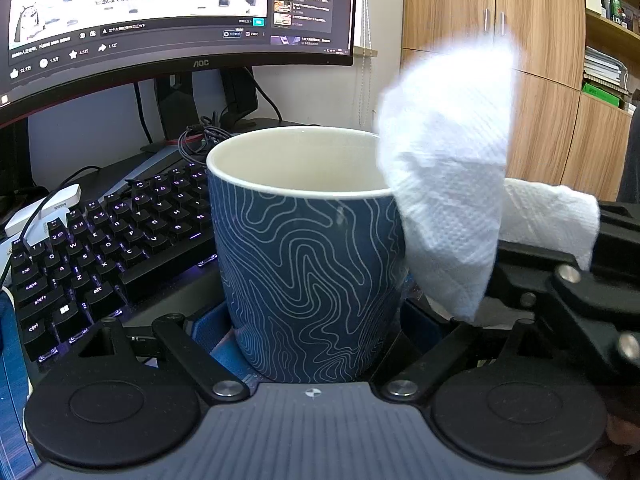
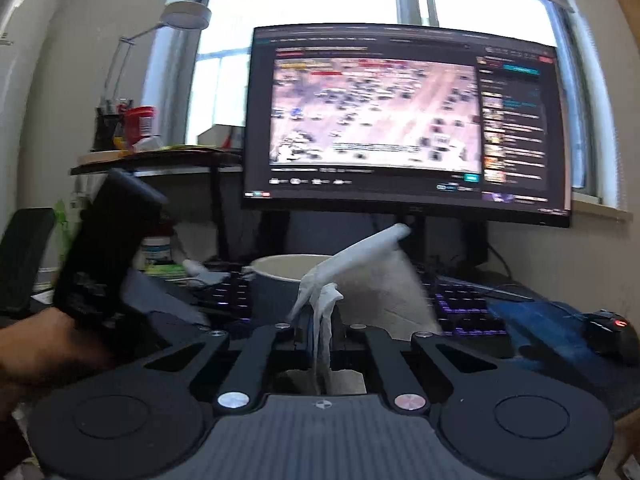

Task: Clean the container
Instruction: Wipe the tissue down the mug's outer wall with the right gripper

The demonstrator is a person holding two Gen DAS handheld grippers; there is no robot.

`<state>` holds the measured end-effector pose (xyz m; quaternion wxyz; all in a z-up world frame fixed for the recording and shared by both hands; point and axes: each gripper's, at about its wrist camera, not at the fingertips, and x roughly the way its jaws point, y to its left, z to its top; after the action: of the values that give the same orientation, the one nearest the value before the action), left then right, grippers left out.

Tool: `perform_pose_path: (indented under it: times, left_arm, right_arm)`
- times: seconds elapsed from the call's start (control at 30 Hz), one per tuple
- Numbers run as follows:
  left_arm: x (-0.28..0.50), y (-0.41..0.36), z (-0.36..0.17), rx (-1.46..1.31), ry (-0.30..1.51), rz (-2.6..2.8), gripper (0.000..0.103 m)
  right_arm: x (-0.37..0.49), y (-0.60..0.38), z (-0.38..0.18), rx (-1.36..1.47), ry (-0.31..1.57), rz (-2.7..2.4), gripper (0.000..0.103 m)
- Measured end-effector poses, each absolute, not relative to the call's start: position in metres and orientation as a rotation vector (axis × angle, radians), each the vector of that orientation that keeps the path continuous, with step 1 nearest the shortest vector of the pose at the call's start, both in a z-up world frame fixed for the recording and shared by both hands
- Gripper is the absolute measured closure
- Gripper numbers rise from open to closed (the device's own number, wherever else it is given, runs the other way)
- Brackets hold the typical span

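A blue mug (image 1: 308,264) with a pale wavy-line pattern and cream inside stands upright between my left gripper's (image 1: 316,344) fingers, which are shut on its lower wall. A white paper towel (image 1: 448,184) hangs at the mug's right rim, held by my right gripper (image 1: 560,280), which comes in from the right. In the right wrist view my right gripper (image 2: 320,328) is shut on the paper towel (image 2: 360,272), and the mug's rim (image 2: 288,266) shows just beyond it. The mug's inside bottom is hidden.
A backlit black keyboard (image 1: 104,240) lies left of the mug, under a lit monitor (image 1: 176,12). A wooden cabinet (image 1: 520,80) stands to the right. A black mouse (image 2: 612,332) and blue cloth (image 2: 540,324) lie at the right. The left gripper's handle (image 2: 108,248) is at the left.
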<state>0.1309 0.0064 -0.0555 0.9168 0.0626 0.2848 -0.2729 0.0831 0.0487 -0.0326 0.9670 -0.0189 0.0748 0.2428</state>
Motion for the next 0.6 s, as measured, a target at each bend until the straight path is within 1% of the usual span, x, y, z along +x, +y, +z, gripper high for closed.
perform_pose_path:
  times: [0.6]
  left_arm:
    - [0.1308,0.0029,-0.0557,0.148,0.589,-0.554,0.009]
  right_arm:
    - [0.0810,0.0544,-0.0313,-0.037,0.148,0.498,0.097]
